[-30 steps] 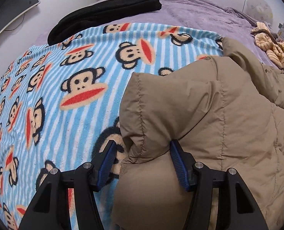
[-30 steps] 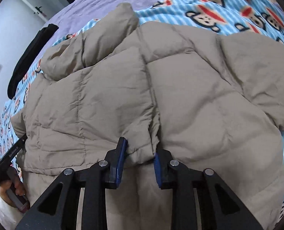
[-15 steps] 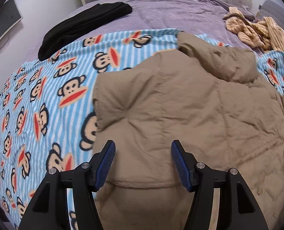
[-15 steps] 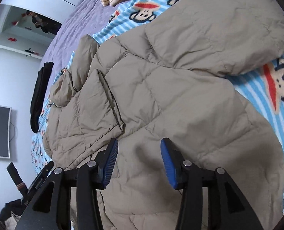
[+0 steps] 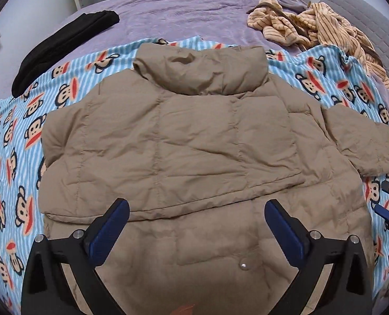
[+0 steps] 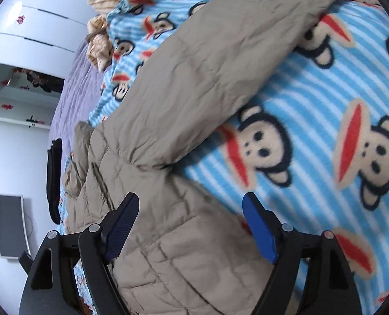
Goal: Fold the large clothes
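We see the tan puffer jacket [image 5: 194, 144] lying flat on the monkey-print blanket [image 5: 13, 141] on the bed, collar at 12 o'clock, one sleeve folded across its body, the other stretched out toward 3 o'clock. Our left gripper [image 5: 197, 220] hangs above the hem w/ jaws wide apart, holding nothing. Right gripper [image 6: 190, 218] likewise gapes wide, empty, over the jacket's edge. Black garment [image 5: 63, 39] sits at 10 o'clock.

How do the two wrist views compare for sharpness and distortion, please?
Left wrist view: sharp, evenly lit; the jacket shows crisp seams, though the fisheye bends the blanket at the edges, with dark corner vignetting. Right wrist view: tilted and softer, with motion blur smearing the blanket's monkey prints and jacket sleeve.
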